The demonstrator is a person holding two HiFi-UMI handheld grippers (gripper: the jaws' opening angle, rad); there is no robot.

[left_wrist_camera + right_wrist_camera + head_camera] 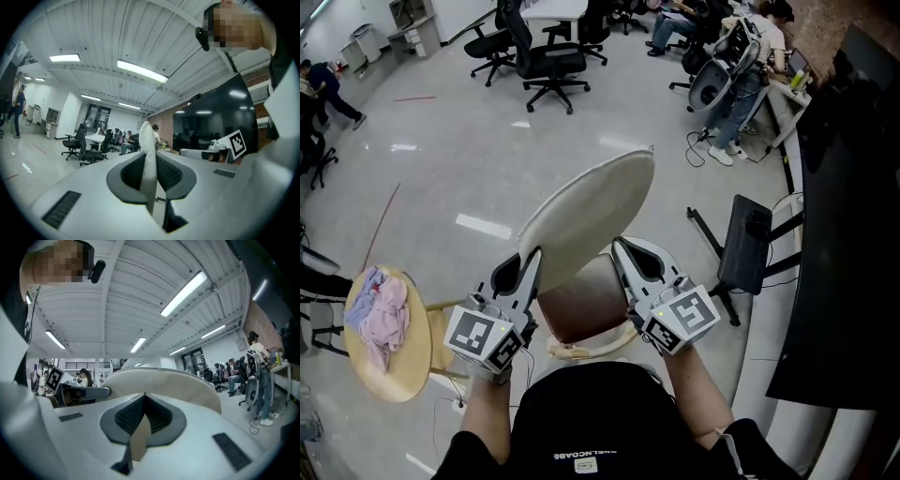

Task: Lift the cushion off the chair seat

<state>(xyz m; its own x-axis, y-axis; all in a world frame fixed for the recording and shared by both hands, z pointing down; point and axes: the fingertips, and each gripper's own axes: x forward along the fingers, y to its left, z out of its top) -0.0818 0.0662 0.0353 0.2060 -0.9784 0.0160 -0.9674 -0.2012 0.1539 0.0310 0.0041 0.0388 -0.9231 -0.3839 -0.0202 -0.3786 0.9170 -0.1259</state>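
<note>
Left tool (532, 267): closed on the cushion's left edge; in the left gripper view the pale rim stands upright, pinched between the pads (136, 171).
Right tool (622, 258): closed on the cushion's right edge, with a tan strip of it caught between the pads (157, 416).
Cushion (586, 214): round and cream, held between both tools over the chair seat, tilted with its far edge higher and to the right.
Chair seat (581, 302): brown and bare, below the cushion's near edge, between the two tools.
Round desk (403, 375): light wood, near the left tool's side.
Cloth (380, 307): pink and pale blue, bunched on the round desk.
Black screen (848, 234): large, along the right side.
Floor (469, 159): grey and glossy.
Office chairs (546, 58): black, on wheels, far across the floor.
</note>
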